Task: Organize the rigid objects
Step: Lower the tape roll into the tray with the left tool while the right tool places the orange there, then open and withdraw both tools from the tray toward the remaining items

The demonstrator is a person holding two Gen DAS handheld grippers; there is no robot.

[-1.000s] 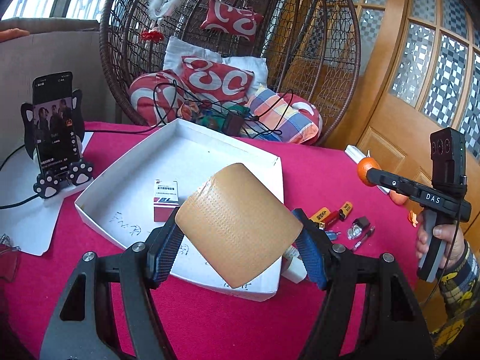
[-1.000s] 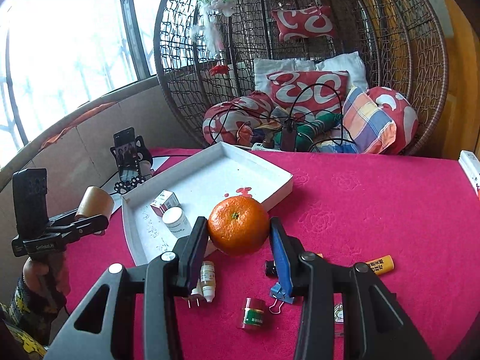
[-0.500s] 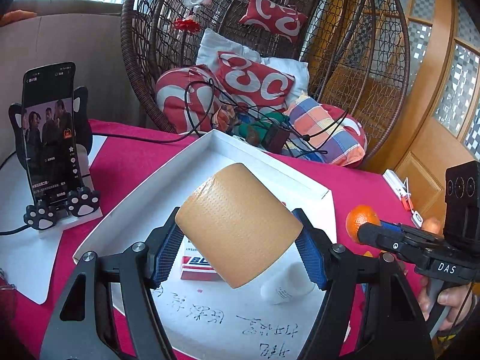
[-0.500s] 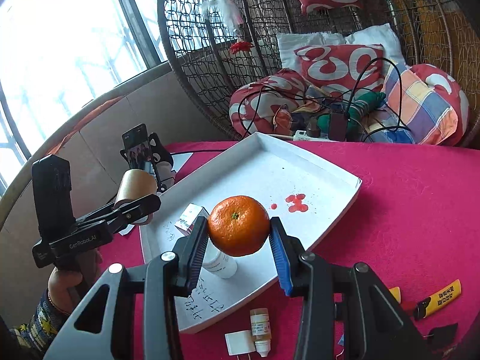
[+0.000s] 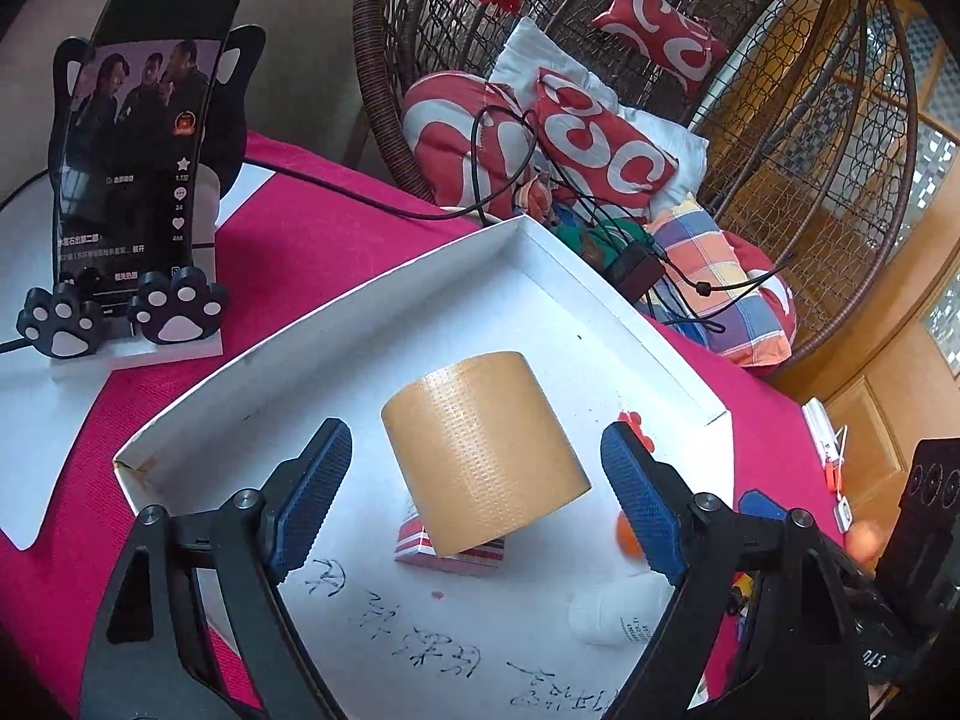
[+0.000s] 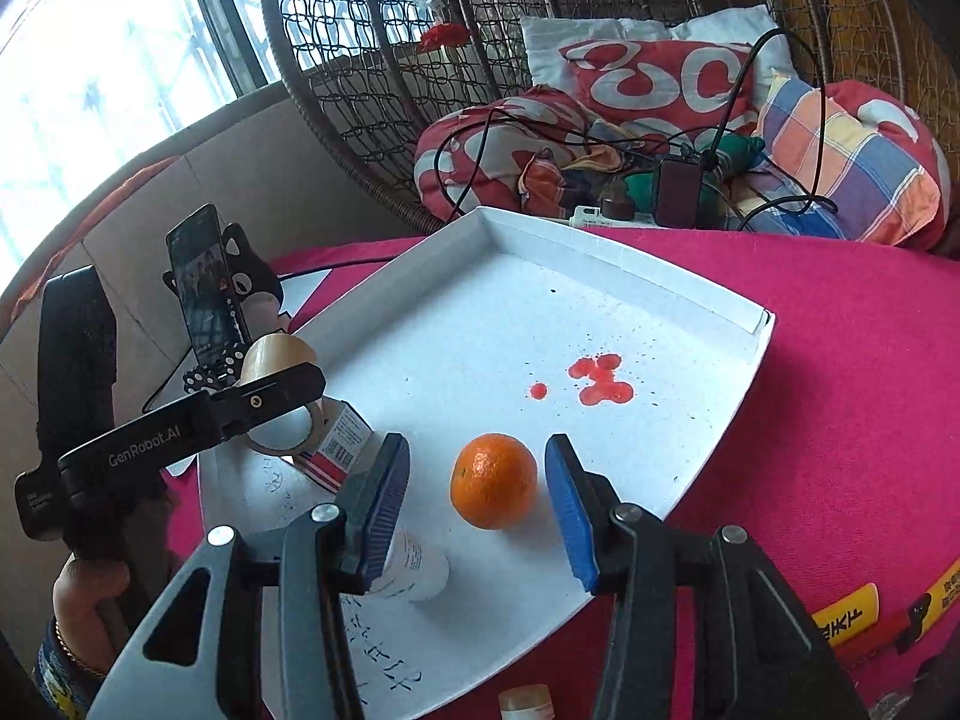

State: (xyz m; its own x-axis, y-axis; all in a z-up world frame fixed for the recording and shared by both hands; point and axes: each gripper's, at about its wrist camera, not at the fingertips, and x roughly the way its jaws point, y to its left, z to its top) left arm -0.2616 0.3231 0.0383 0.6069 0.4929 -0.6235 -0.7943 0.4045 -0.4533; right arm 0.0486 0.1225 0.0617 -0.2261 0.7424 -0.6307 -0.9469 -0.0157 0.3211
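Note:
A tan tape roll (image 5: 486,456) stands tilted in the white tray (image 5: 540,276), leaning on a red-and-white box (image 5: 450,552). My left gripper (image 5: 480,492) straddles it with its jaws opening, and both blue pads stand clear of the roll. In the right wrist view an orange (image 6: 493,480) rests on the floor of the tray (image 6: 600,276). My right gripper (image 6: 477,504) is around it, jaws opening, with a gap on each side. A white bottle (image 6: 414,570) lies by the left finger. The left gripper (image 6: 282,384) shows there over the box (image 6: 339,438).
A phone on a paw-shaped stand (image 5: 138,138) sits left of the tray. A wicker hanging chair with cushions and cables (image 5: 600,138) stands behind. Yellow lighters (image 6: 846,618) and a small bottle (image 6: 527,702) lie on the red cloth. A hand (image 6: 84,594) holds the left gripper.
Both grippers came forward and down over the tray. Their jaws spread apart, letting go of the tape roll and the orange, which now rest in the tray.

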